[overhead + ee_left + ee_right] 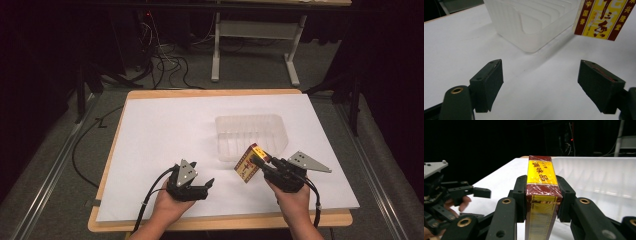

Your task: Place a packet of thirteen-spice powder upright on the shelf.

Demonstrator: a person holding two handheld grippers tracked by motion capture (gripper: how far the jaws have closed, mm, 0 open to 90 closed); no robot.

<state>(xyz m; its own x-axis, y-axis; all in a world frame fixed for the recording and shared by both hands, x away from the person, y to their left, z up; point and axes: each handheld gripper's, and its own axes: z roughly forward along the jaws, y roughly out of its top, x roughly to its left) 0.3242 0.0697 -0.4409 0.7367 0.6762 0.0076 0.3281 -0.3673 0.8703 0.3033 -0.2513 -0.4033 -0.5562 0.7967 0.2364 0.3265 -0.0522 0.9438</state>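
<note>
White paper covers my table (150, 150), with one empty clear tub (252, 136); my right gripper (261, 161) clamps one box (248, 164), my left gripper (210, 183) spread apart.

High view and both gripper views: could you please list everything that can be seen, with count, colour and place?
box: one, yellow and dark red with printed characters, off the sheet, clamped in the right gripper just in front of the tray
tray: one, clear ribbed plastic, nothing in it, right of the sheet's middle
paper sheet: one, white, covering most of the table
table: one, light wood, its rim showing round the sheet
white frame: one, on the floor beyond the table
cables: several, black, on the grey floor at the far left
left gripper: one, black, near edge, jaws open with nothing between them
right gripper: one, black, jaws shut on the box
hands: two, near edge
</note>
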